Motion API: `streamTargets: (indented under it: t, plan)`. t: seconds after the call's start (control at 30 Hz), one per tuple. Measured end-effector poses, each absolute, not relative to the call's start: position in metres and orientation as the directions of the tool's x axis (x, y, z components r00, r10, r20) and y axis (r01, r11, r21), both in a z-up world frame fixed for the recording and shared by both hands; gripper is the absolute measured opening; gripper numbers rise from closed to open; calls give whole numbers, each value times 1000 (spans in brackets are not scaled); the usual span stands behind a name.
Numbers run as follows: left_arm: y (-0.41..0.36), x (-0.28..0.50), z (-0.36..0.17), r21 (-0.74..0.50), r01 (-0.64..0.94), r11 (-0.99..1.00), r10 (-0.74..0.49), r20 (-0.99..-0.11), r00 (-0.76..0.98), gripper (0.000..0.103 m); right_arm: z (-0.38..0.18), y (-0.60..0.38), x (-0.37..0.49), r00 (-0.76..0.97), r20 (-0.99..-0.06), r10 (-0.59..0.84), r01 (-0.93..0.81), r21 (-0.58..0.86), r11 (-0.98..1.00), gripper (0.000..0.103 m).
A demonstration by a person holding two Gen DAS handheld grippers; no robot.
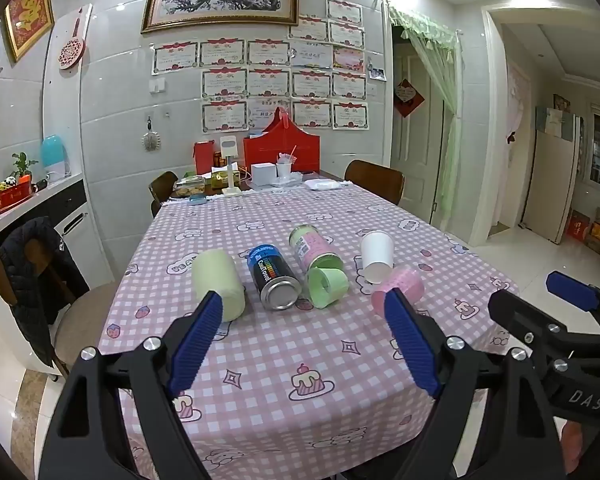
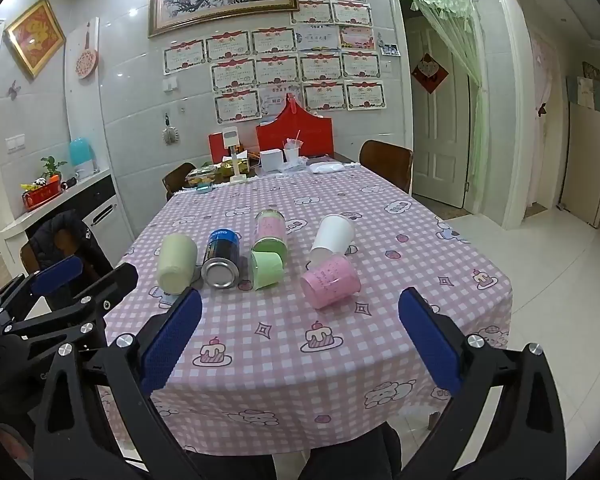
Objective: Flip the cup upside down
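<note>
Several cups and cans lie on their sides in a row on the pink checked tablecloth [image 1: 284, 344]. A pale yellow cup [image 1: 219, 284] [image 2: 177, 263] lies at the left. A green cup [image 1: 327, 286] [image 2: 266, 270], a white paper cup [image 1: 377, 256] [image 2: 331, 239] and a pink cup [image 1: 404, 286] [image 2: 331, 282] follow to the right. My left gripper [image 1: 304, 308] is open and empty above the near table edge. My right gripper [image 2: 300, 308] is open and empty, just short of the pink cup.
A blue and black spray can [image 1: 274, 276] [image 2: 221, 257] and a pink-green can [image 1: 314, 246] [image 2: 270, 232] lie among the cups. Boxes, a white cup with straws and red bags [image 1: 282, 150] crowd the far end. Chairs stand left [image 1: 40, 280] and far right [image 1: 376, 180].
</note>
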State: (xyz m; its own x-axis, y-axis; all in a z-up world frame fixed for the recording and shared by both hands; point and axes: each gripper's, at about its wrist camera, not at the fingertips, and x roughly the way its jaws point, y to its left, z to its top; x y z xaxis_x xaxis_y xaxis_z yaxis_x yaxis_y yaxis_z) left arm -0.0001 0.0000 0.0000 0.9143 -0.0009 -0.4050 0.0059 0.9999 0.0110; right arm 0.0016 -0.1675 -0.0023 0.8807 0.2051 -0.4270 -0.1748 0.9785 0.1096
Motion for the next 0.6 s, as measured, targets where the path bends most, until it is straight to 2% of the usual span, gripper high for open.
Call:
streamTargets:
  t: [0.6]
  plan:
    - [3,-1,5,13,8,1000,-2,-416,909,82,-3,-165,2,879,-432,205,-176,106,979,95]
